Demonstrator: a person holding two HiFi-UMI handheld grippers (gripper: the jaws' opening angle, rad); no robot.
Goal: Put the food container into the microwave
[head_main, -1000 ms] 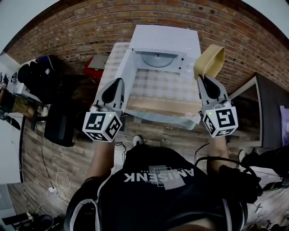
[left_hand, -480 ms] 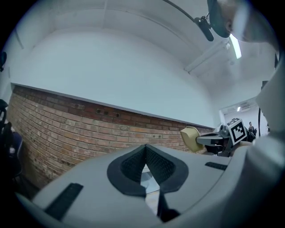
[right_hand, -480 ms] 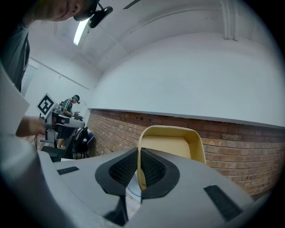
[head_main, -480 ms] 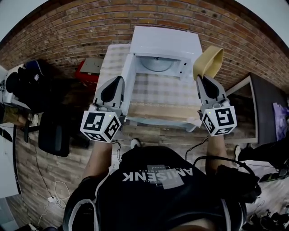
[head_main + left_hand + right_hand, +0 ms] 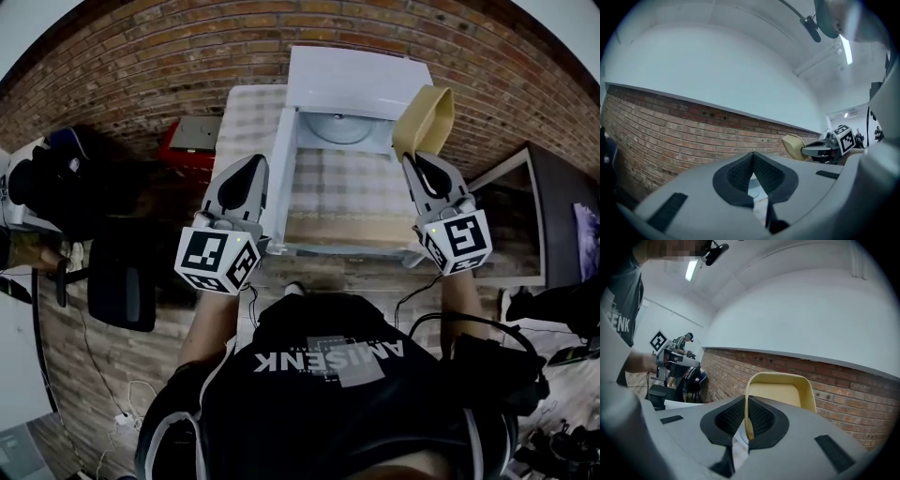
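The white microwave (image 5: pixel 361 80) stands at the far end of the table, its door (image 5: pixel 281 183) swung open to the left and the glass turntable (image 5: pixel 342 127) showing inside. My right gripper (image 5: pixel 412 161) is shut on the rim of a yellow food container (image 5: pixel 424 120), held upright in the air just in front of the microwave's right edge. In the right gripper view the container (image 5: pixel 780 394) rises from between the pads, with my right gripper (image 5: pixel 747 420) clamped on its rim. My left gripper (image 5: pixel 255 164) hovers beside the open door, shut and empty, its pads (image 5: pixel 740 173) meeting.
A checkered cloth covers the table (image 5: pixel 342 192) in front of the microwave. A red box (image 5: pixel 192 141) and a black chair (image 5: pixel 117 281) are to the left. A dark desk (image 5: pixel 553 225) stands to the right. A brick wall (image 5: pixel 141 66) runs behind.
The right gripper has carried the container a little left, now overlapping the microwave's right edge. The left gripper has come closer to the open door.
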